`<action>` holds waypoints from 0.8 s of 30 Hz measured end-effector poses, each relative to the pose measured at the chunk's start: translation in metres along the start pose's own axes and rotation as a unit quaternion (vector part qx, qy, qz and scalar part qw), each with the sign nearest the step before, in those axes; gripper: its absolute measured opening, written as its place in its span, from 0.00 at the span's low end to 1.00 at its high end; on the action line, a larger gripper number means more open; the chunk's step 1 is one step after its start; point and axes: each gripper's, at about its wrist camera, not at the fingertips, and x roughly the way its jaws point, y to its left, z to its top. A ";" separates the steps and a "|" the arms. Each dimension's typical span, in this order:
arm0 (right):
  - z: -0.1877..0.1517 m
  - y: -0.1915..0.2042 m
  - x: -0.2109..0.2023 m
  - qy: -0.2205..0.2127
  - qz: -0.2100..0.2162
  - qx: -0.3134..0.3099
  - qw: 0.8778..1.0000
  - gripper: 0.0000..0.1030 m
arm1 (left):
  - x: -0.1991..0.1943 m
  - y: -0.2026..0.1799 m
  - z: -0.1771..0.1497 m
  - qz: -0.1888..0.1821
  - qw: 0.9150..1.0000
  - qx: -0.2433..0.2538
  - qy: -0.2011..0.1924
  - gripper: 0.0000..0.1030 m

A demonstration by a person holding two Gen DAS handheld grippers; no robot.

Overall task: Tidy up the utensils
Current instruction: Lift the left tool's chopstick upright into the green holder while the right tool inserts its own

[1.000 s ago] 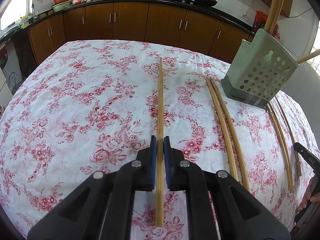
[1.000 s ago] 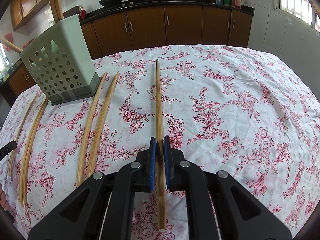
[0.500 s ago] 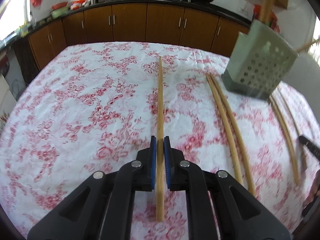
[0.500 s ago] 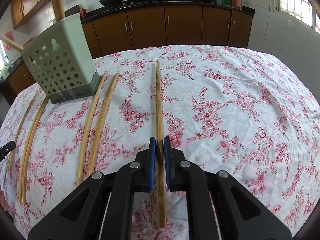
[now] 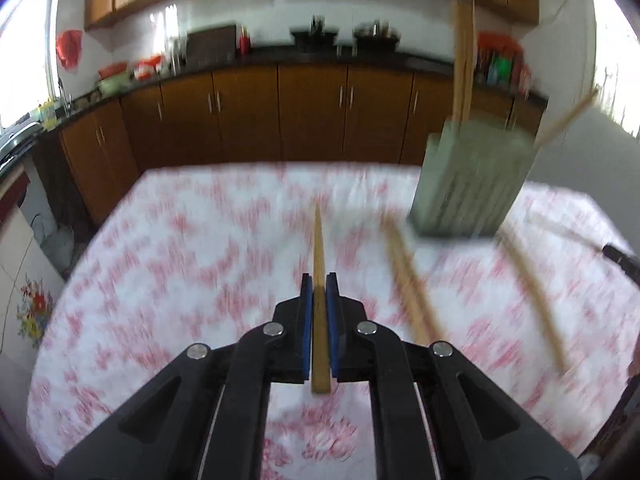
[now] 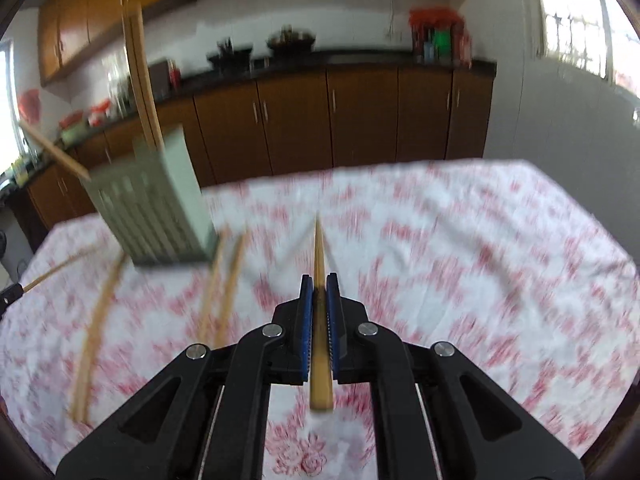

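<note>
My left gripper is shut on a bamboo chopstick that points forward, lifted off the floral tablecloth. My right gripper is shut on another bamboo chopstick, also lifted. A green perforated utensil holder with chopsticks standing in it is ahead to the right in the left wrist view, and ahead to the left in the right wrist view. Both views are blurred by motion.
Loose chopstick pairs lie on the cloth near the holder. Brown kitchen cabinets and a cluttered counter run behind the table. The tip of the other gripper shows at the right edge.
Both grippers have tilted up and lifted their chopsticks off the cloth. The view now looks more level, toward the cabinets, and the holder appears upright.
</note>
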 end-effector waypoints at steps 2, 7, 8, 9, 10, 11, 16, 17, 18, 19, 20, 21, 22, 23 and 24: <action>0.012 0.002 -0.011 -0.022 0.004 0.001 1.000 0.08 | -0.015 0.001 0.017 -0.010 0.999 -0.013 -0.028 0.08; 0.035 0.002 -0.028 -0.059 0.015 0.005 0.998 0.08 | -0.039 0.004 0.048 -0.035 0.997 -0.032 -0.065 0.08; 0.037 0.004 -0.030 -0.063 0.019 0.007 0.998 0.08 | -0.042 0.005 0.051 -0.040 0.996 -0.033 -0.066 0.08; 0.043 0.007 -0.034 -0.069 0.027 0.010 0.997 0.08 | -0.047 0.008 0.056 -0.048 0.996 -0.035 -0.068 0.08; 0.048 0.007 -0.039 -0.075 0.036 0.013 0.996 0.08 | -0.051 0.007 0.061 -0.057 0.995 -0.036 -0.070 0.08; 0.051 0.009 -0.041 -0.080 0.043 0.016 0.996 0.08 | -0.056 0.005 0.065 -0.062 0.995 -0.033 -0.074 0.08; 0.083 0.028 -0.073 -0.135 0.107 0.023 0.985 0.08 | -0.088 -0.014 0.085 -0.098 0.989 -0.018 -0.111 0.08; 0.089 0.031 -0.080 -0.147 0.120 0.025 0.982 0.08 | -0.095 -0.015 0.090 -0.103 0.987 -0.015 -0.119 0.08; 0.094 0.036 -0.086 -0.158 0.132 0.026 0.978 0.08 | -0.100 -0.019 0.094 -0.107 0.986 -0.012 -0.127 0.08; 0.100 0.041 -0.093 -0.174 0.144 0.027 0.974 0.08 | -0.106 -0.024 0.098 -0.111 0.984 -0.009 -0.136 0.08; 0.105 0.045 -0.099 -0.188 0.153 0.028 0.970 0.08 | -0.112 -0.029 0.102 -0.117 0.982 -0.006 -0.146 0.08; 0.110 0.050 -0.104 -0.204 0.160 0.028 0.966 0.08 | -0.117 -0.035 0.107 -0.121 0.980 -0.004 -0.157 0.08; 0.114 0.053 -0.107 -0.217 0.162 0.028 0.962 0.08 | -0.121 -0.038 0.110 -0.124 0.978 -0.004 -0.165 0.08; 0.116 0.055 -0.108 -0.226 0.162 0.028 0.960 0.08 | -0.125 -0.043 0.115 -0.128 0.976 -0.005 -0.178 0.08; 0.120 0.060 -0.109 -0.239 0.162 0.027 0.957 0.08 | -0.127 -0.047 0.119 -0.129 0.973 -0.007 -0.189 0.08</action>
